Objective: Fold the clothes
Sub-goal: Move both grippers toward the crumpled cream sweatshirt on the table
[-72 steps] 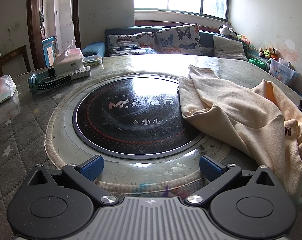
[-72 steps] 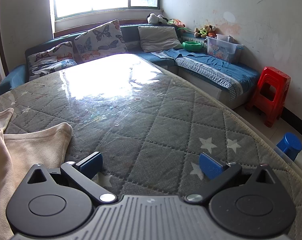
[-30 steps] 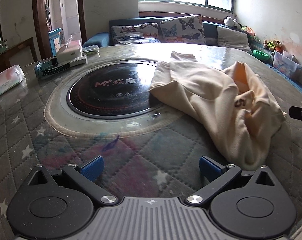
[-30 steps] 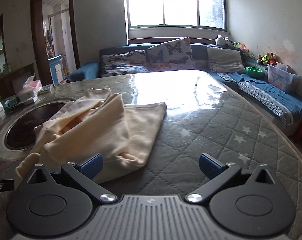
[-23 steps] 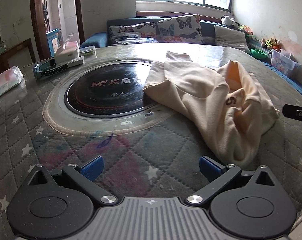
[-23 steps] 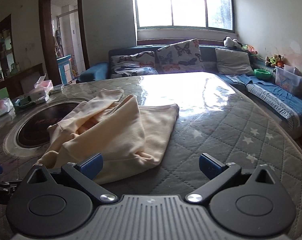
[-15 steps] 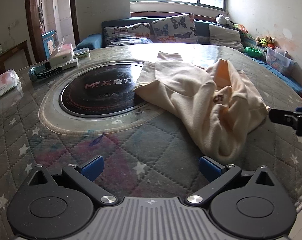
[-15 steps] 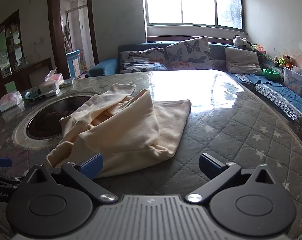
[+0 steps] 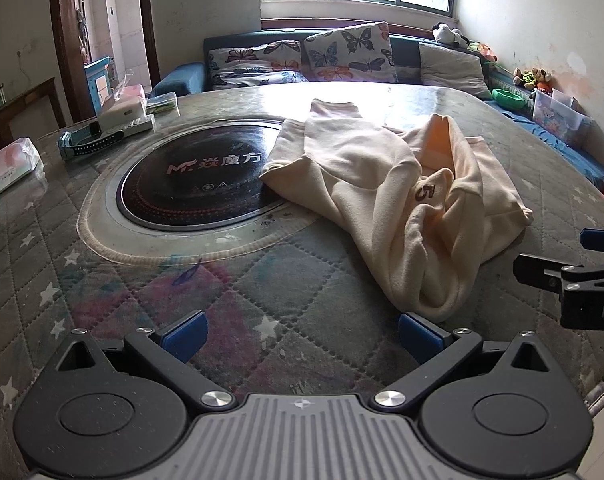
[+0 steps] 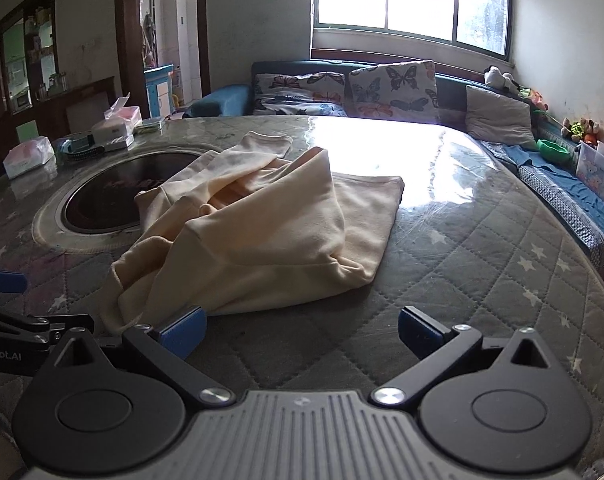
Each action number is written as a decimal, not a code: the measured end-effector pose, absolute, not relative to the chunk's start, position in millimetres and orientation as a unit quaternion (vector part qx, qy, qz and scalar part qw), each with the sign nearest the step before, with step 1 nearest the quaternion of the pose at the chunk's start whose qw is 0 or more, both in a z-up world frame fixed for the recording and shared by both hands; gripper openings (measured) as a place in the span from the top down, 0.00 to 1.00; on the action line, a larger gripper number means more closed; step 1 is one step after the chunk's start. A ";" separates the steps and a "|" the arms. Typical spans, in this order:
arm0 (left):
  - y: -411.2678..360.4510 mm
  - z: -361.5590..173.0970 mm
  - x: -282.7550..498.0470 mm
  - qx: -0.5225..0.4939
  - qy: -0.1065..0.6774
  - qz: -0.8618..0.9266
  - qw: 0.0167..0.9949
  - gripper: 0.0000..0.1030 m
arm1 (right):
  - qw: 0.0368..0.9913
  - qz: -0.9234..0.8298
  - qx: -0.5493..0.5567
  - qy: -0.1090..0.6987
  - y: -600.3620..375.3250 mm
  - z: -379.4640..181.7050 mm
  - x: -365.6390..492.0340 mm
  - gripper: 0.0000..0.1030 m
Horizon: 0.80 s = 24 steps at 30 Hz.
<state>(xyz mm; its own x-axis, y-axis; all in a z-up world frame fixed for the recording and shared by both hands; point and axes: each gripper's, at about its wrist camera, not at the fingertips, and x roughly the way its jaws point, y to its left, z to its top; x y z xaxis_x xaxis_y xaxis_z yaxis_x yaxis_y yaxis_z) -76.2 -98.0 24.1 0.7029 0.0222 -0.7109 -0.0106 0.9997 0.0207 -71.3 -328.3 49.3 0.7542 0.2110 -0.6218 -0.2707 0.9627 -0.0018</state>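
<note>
L gripper (image 9: 300, 334) fingers (image 9: 184, 336) apart, empty; cream garment (image 9: 397, 196) crumpled on table (image 9: 102, 312).

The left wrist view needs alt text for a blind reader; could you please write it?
A crumpled cream sweatshirt lies unfolded on a quilted round table, partly overlapping a black induction hob. The open left gripper hovers before it.

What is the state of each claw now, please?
Left claw: open, holding nothing.
Right claw: open, holding nothing; cream garment lies just ahead.
</note>
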 end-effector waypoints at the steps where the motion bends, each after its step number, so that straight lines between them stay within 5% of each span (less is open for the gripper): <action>1: -98.8 23.7 -75.9 0.009 0.387 0.009 0.922 0.00 | 0.935 0.129 -0.047 0.326 -327.9 49.4 -71.7 0.00; 24: -105.8 26.2 -68.9 0.013 0.399 0.000 0.917 0.00 | 0.930 0.145 -0.051 0.333 -320.8 50.4 -66.4 0.00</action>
